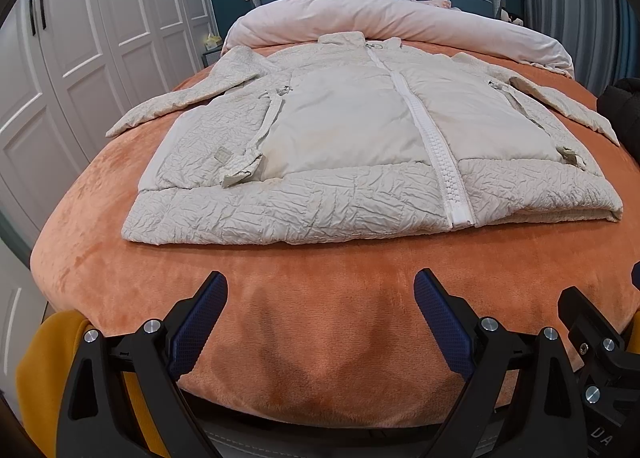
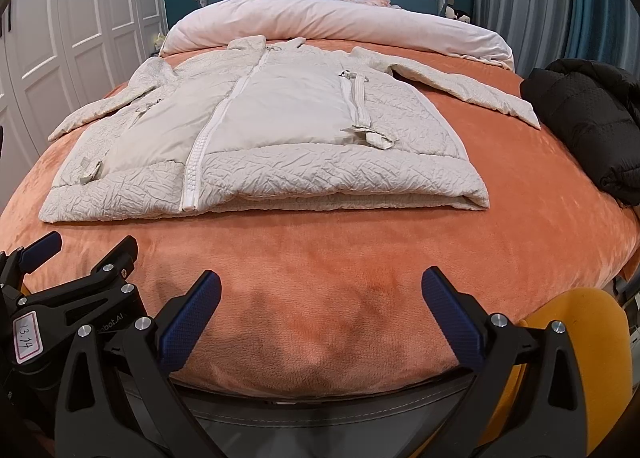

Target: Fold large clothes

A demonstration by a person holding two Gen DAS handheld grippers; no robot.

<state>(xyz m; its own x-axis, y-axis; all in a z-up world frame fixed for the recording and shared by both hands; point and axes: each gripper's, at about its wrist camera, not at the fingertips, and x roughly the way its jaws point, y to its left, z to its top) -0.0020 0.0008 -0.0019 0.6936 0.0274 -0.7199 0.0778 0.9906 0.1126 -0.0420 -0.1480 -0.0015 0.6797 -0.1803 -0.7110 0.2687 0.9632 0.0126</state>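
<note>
Clearly soft and bulky, the cream puffer jacket [image 1: 360, 129] lies mid-frame on the orange bed [image 1: 320, 318] — pinch a sleeve cuff; left hand-held gripper [image 1: 320, 294] and right hand-held gripper [image 2: 320, 290] gape empty — jaws wide

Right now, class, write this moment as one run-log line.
left gripper: open, empty | right gripper: open, empty | cream quilted zip-front jacket: flat, sleeves spread, unfolded | orange plush bed cover | black puffy jacket: right, apart

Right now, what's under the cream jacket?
The cream jacket lies flat on the orange fleece blanket. Whatever is beneath its body is covered; its sleeves spread out sideways.
</note>
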